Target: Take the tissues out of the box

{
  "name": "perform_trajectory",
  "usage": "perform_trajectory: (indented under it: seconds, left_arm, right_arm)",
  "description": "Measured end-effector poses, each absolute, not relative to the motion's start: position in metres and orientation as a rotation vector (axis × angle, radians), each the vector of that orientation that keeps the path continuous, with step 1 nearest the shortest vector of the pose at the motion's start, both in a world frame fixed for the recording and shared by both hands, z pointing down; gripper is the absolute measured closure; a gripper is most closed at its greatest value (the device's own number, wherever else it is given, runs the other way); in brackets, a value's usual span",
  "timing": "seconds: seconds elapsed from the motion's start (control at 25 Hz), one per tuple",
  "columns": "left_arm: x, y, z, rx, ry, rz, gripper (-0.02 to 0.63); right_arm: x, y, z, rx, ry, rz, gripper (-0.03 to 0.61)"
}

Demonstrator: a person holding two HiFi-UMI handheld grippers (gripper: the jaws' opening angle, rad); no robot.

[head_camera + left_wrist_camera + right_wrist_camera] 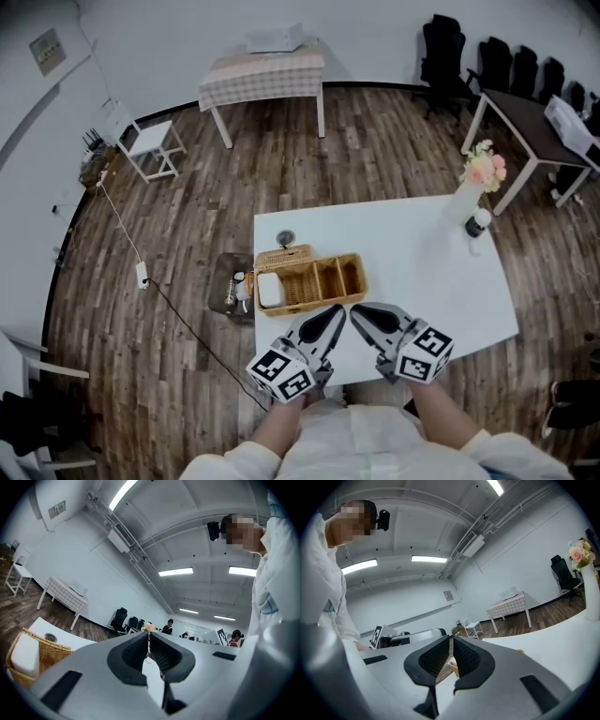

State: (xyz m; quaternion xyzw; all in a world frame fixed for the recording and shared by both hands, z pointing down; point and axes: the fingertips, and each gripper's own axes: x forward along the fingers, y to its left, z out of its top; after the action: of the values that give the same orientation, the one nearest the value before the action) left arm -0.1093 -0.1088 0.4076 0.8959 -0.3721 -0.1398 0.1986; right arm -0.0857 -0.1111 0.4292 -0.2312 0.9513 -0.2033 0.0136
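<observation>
A wicker basket (314, 281) with several compartments stands on the white table (441, 281), near its left front corner. A white stack of tissues (269, 291) fills its left compartment. The basket (44, 654) and the tissues (24, 654) also show low at the left of the left gripper view. My left gripper (338, 311) hovers just in front of the basket, shut and empty, its tips (148, 635) pointing over the table. Beside it my right gripper (355, 310) is shut too, with nothing between its jaws (451, 640).
A white vase of flowers (472, 187) and a small dark bottle (477, 224) stand at the table's far right corner. A small round object (286, 238) lies behind the basket. On the floor lie a dark tray (228, 283) and a cable (187, 323). A checkered table (264, 75) stands further back.
</observation>
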Motion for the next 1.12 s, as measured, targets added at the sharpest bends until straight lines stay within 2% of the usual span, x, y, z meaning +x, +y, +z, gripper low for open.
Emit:
perform_trajectory:
  seconds: [0.32,0.84,1.12]
  left_arm:
    - [-0.107,-0.124,0.416,2.472,-1.021,-0.387,0.611]
    - [-0.086,-0.154,0.424,2.39,-1.027,-0.339,0.595]
    - [-0.089,-0.163,0.428,2.375,-1.051,-0.312,0.586]
  right_arm:
    - [-0.079,-0.127,0.433,-0.646,3.031,-0.687,0.543]
    - [-0.074,-0.148,0.426,-0.169,3.144,-0.757,0.543]
    - [-0.075,-0.156,0.43,-0.094,3.162,-0.766,0.543]
